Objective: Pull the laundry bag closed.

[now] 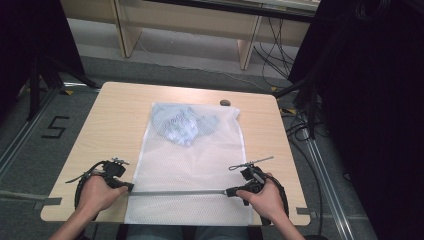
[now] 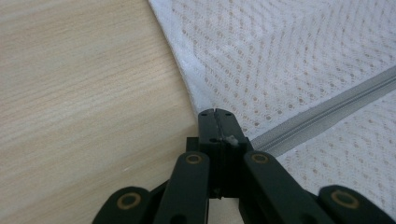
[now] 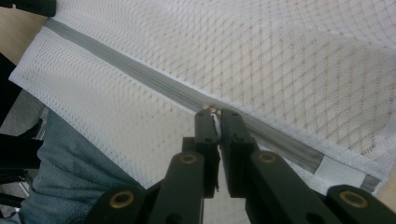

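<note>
Zipping the mesh laundry bag (image 1: 195, 165) looks nearly done: the left tool (image 1: 129, 187) clamps the bag's edge at nine o'clock on the surface (image 1: 115, 125), while the right tool (image 1: 231, 191) pinches the zipper pull (image 3: 212, 110) toward three o'clock; next, tug the pull to the end stop

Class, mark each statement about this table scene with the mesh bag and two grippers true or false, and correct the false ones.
1. The white mesh bag lies flat on the table. True.
2. The left gripper is wide open. False: its jaws are shut at the zipper's end.
3. The right gripper pinches the zipper pull. True.
4. The bag is empty. False: a bluish cloth sits inside.
</note>
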